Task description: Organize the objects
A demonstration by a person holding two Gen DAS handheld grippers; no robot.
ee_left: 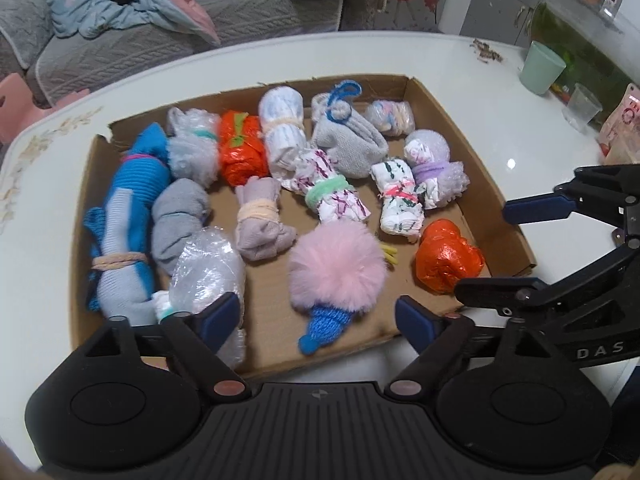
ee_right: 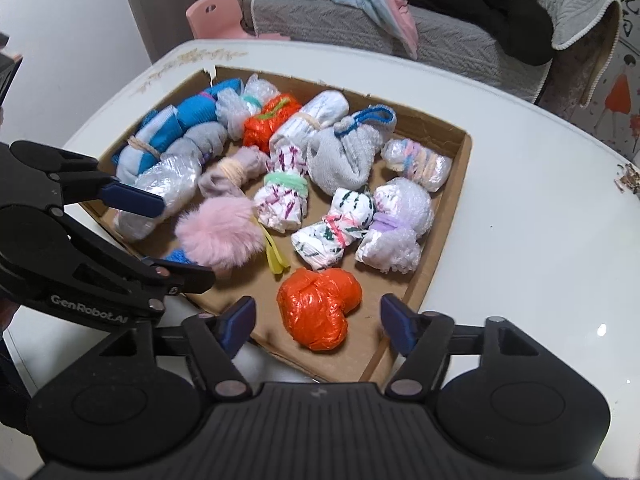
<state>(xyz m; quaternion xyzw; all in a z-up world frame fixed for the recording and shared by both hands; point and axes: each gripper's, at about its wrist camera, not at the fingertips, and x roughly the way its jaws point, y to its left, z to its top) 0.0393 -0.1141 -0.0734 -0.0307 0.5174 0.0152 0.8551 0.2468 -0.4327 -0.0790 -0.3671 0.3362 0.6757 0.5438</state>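
Nearest to the left wrist camera, the left gripper [ee_left: 316,316] stands released, its two blue pads wide apart and touching nothing. Just ahead of it, between the lines of its fingers, lies the pink pompom [ee_left: 338,266] with its blue knitted end on the floor of the cardboard tray [ee_left: 496,196]. A clear plastic bundle [ee_left: 208,268] lies just beside its left pad.

Over the tray's near corner hangs the right gripper [ee_right: 316,320], also released and empty. The orange foil bundle [ee_right: 316,308] sits between its open pads and slightly ahead, and neither pad presses on it.

I judge that both bundles are now placed, so the step in hand is a release and not a pick. All the tied bundles I can see are inside the tray, and I see none loose on the white table [ee_right: 540,240]. The next move probably calls for lifting both claws straight away, without brushing the light pompom or the foil.
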